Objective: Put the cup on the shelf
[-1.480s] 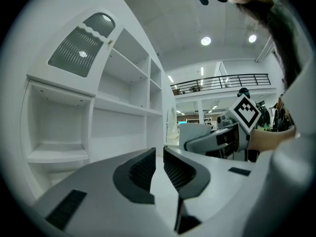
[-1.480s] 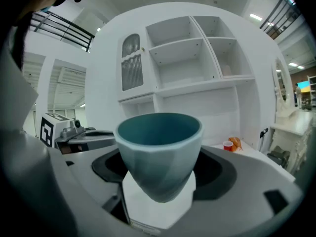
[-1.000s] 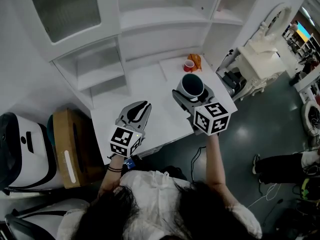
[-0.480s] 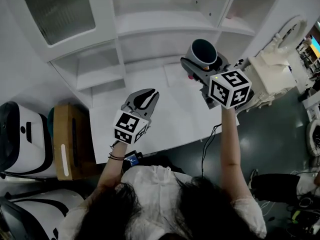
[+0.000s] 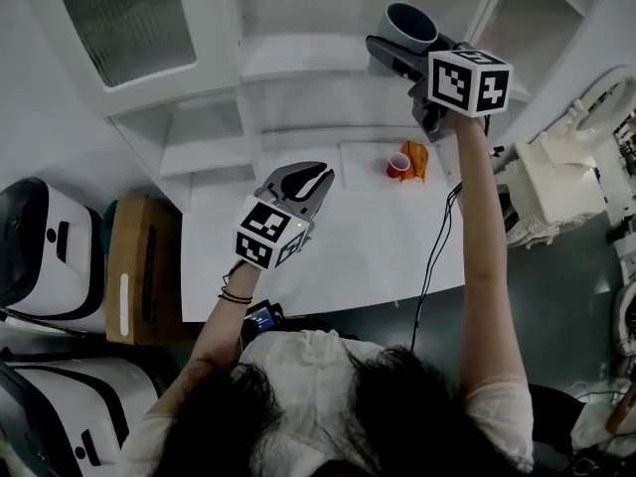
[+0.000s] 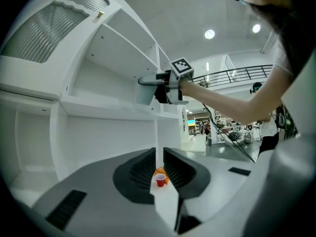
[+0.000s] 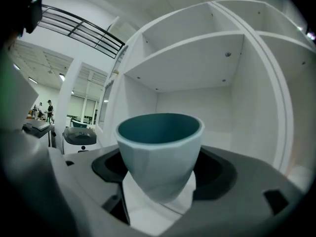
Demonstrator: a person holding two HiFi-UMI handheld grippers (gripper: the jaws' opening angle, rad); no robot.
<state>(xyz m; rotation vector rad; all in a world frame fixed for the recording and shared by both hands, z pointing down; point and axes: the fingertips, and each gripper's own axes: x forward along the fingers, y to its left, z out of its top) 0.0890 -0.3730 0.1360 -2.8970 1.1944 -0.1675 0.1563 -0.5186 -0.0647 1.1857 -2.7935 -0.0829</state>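
Holding teal cup (image 7: 160,149) in right gripper (image 7: 159,174) jaws before shelf (image 5: 298,56).

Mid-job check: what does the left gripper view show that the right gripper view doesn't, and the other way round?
Only the left gripper view: a small red cup and an orange thing by it, seen through the narrow gap of the empty left tongs, plus the right tongs from outside, held up at the white shelf unit. Only the right gripper view: the teal inside of the blue cup, upright, with the right tongs' jaws shut on it. Both: the blue cup and the white shelf unit.
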